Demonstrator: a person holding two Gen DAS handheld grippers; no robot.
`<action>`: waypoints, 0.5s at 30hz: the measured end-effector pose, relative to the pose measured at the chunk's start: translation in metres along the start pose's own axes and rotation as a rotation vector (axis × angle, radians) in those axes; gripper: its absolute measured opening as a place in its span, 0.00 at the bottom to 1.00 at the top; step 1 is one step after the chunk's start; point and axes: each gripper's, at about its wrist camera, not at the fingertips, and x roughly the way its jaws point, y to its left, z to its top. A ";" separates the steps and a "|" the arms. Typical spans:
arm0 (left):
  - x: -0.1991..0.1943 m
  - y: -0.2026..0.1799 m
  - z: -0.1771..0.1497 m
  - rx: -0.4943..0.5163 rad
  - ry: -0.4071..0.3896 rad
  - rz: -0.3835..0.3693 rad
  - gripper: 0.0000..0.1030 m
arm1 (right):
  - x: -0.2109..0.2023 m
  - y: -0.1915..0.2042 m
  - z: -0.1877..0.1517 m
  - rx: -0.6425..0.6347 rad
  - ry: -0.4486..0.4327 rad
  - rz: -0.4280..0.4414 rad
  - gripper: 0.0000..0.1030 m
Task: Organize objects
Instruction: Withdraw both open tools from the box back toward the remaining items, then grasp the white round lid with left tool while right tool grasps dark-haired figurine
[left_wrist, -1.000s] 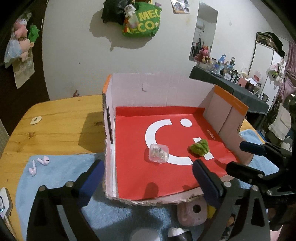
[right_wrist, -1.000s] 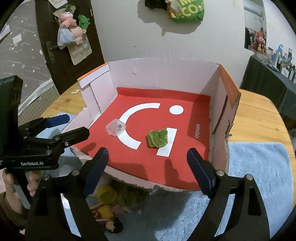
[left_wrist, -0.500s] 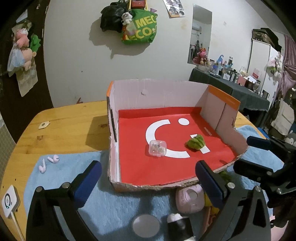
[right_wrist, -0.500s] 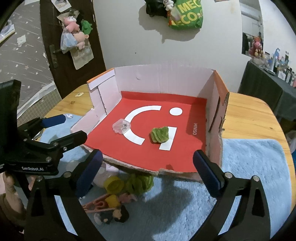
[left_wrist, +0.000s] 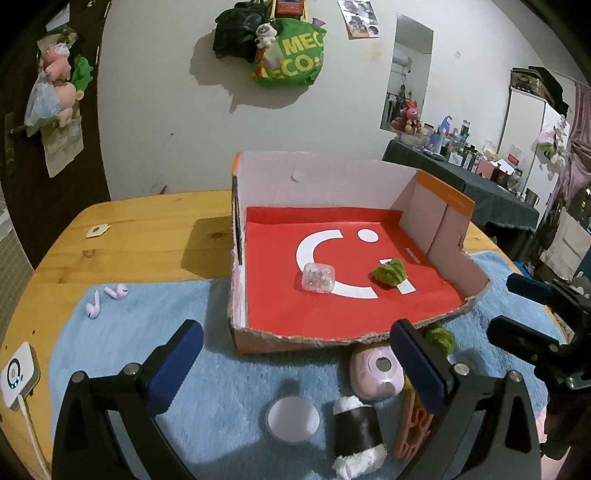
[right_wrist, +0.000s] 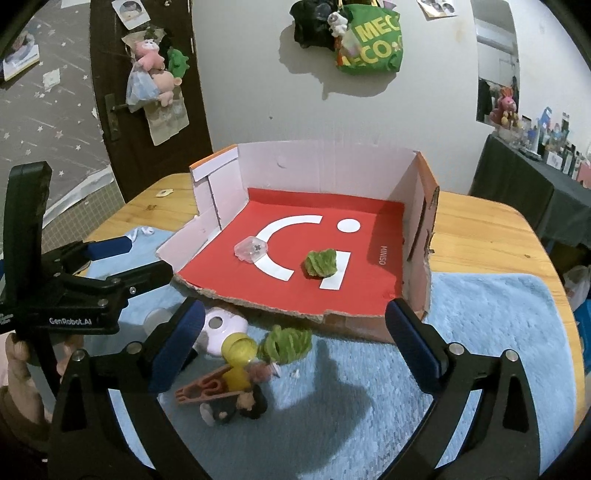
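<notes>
A: Right wrist view: what's packed?

B: Clear case (right_wrist: 251, 249) and one green toy (right_wrist: 320, 262) lie in my box (right_wrist: 325, 162). Near pile (right_wrist: 236, 363) waits; my right gripper (right_wrist: 293, 347) and left gripper (left_wrist: 295, 363) are spread, empty.

the box (right_wrist: 413, 206) is walled on three sides, its torn front edge (right_wrist: 280, 308) low and passable.

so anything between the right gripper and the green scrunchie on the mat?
Nothing visible. The right gripper is open and empty, and the green scrunchie lies uncovered on the blue mat, touching a yellow piece on its left.
</notes>
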 end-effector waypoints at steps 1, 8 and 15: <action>-0.001 0.000 -0.001 -0.004 0.002 0.000 1.00 | -0.001 0.000 -0.001 -0.001 -0.002 0.000 0.97; -0.007 0.002 -0.010 -0.016 0.011 0.003 1.00 | -0.009 0.004 -0.008 0.001 -0.014 0.005 0.97; -0.011 0.001 -0.017 -0.010 0.014 0.012 1.00 | -0.013 0.009 -0.017 -0.014 -0.015 0.004 0.97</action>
